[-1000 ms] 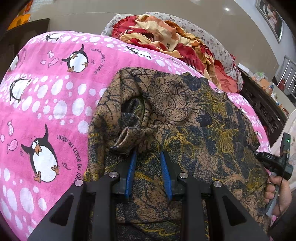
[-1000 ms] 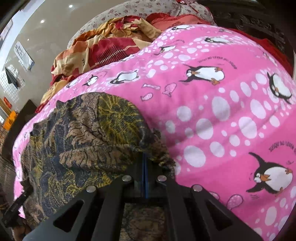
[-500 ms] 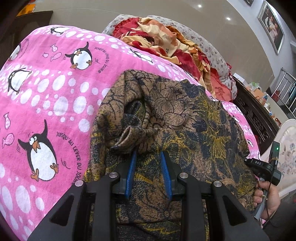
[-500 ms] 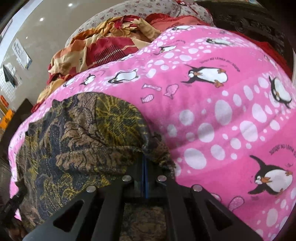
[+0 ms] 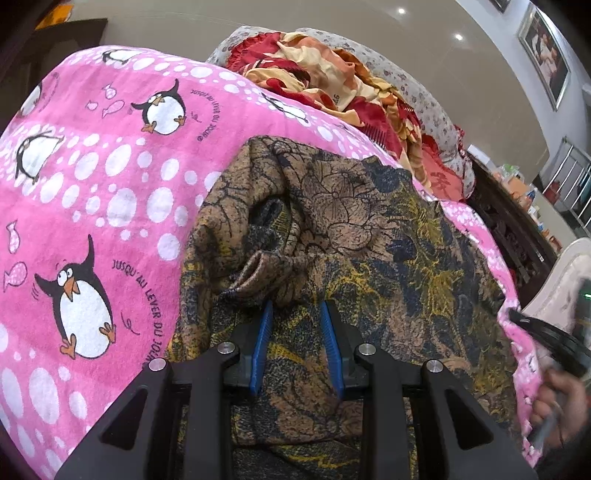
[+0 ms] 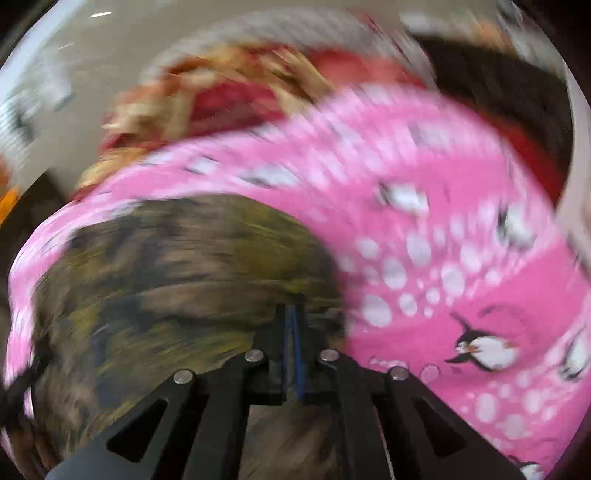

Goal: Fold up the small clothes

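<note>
Our left gripper [image 5: 295, 314] is spread over the garment [image 5: 369, 236]; the right gripper [image 6: 291, 314] pinches its edge, so we should pull flat along the blanket [image 5: 92, 184].

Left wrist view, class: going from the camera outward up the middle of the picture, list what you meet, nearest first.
Left gripper → brown floral garment → pink penguin blanket → red and orange bedding → flowered pillow → wall.

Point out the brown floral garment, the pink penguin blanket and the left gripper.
brown floral garment [image 5: 369, 236], left wrist view, on its flat middle.
pink penguin blanket [image 5: 110, 192], left wrist view, on a bare dotted patch.
left gripper [image 5: 295, 310], left wrist view, between fingertips.
</note>
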The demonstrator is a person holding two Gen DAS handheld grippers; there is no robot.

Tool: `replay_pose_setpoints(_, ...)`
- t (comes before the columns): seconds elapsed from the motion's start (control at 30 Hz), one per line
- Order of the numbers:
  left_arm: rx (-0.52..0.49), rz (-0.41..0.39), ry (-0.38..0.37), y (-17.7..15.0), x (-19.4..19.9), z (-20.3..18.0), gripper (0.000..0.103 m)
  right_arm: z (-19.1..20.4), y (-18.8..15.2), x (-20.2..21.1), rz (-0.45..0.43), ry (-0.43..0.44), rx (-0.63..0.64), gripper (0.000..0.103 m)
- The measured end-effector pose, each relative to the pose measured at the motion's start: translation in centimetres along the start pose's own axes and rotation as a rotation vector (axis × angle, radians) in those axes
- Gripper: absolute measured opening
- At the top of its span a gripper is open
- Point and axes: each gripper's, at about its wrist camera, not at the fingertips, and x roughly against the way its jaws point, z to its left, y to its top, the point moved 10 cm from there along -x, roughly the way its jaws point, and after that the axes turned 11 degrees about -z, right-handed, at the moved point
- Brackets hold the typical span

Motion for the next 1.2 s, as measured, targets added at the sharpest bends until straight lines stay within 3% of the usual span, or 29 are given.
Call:
replay_pose_setpoints(0.07, -0.039, 0.006, 0.032, -0.1, -0.2, -0.3, 0.009, 2.9, -1.8, 2.1, 0.008, 0.080, 0.074, 0.014)
replay_pose_setpoints(0.13, -0.105, 0.017, 0.076, -0.3, -0.4, -0.9, 0.009, 3.3, -6.8, 1.2, 0.151, 0.066, 0.134, 0.024)
replay_pose_setpoints(0.2, -0.160, 0.066, 0.112, -0.4, -0.2, -1.4, 0.010, 2.9, -7.5, 2.2, 0.106, 0.073, 0.135, 0.024)
replay_pose_setpoints(0.27, -0.143, 0.123, 0.079, 0.0, 1.6, -2.3, 0.010, 2.2, -7.1, 3.7, 0.155, 0.071, 0.054, 0.023)
replay_pose_setpoints(0.37, -0.089, 0.118, -0.042, 1.0, 7.0, -3.0, 0.013, 2.0, -5.6, 8.6, 0.076, 0.105, 0.058, 0.024)
replay_pose_setpoints(0.5, -0.175, 0.135, -0.044, -0.8, 15.1, -0.1, 0.035, 1.2, -6.8, 16.9, 0.014, 0.216, 0.072, 0.031)
replay_pose_setpoints(0.57, -0.196, 0.183, -0.015, -3.4, 18.2, 2.7, 0.036, 0.4, -8.6, 20.8, -0.020, 0.250, 0.088, 0.044)
replay_pose_setpoints(0.63, -0.183, 0.278, -0.017, -7.3, 20.3, 4.9, 0.036, -0.3, -11.4, 23.5, -0.021, 0.273, 0.095, 0.044)
replay_pose_setpoints(0.73, -0.141, 0.415, -0.076, -13.6, 22.8, 5.8, 0.036, -1.6, -15.2, 25.2, 0.004, 0.267, 0.076, 0.044)
replay_pose_setpoints(0.77, -0.198, 0.385, -0.090, -14.4, 24.2, 5.3, 0.036, -1.9, -16.4, 25.5, 0.017, 0.263, 0.068, 0.044)
replay_pose_setpoints(0.83, -0.253, 0.429, -0.122, -16.7, 26.3, 4.7, 0.036, -2.4, -18.0, 26.2, 0.022, 0.260, 0.040, 0.044)
replay_pose_setpoints(0.97, -0.207, 0.482, -0.198, -18.3, 28.4, 4.7, 0.036, -3.7, -19.8, 27.5, 0.018, 0.279, -0.051, 0.044)
replay_pose_setpoints(1.1, -0.104, 0.551, -0.325, -18.8, 29.2, 4.2, 0.036, -4.4, -21.5, 27.6, 0.041, 0.267, -0.063, 0.044)
replay_pose_setpoints(1.2, -0.097, 0.572, -0.387, -19.1, 29.2, 3.1, 0.036, -4.6, -22.1, 28.0, 0.042, 0.261, -0.067, 0.044)
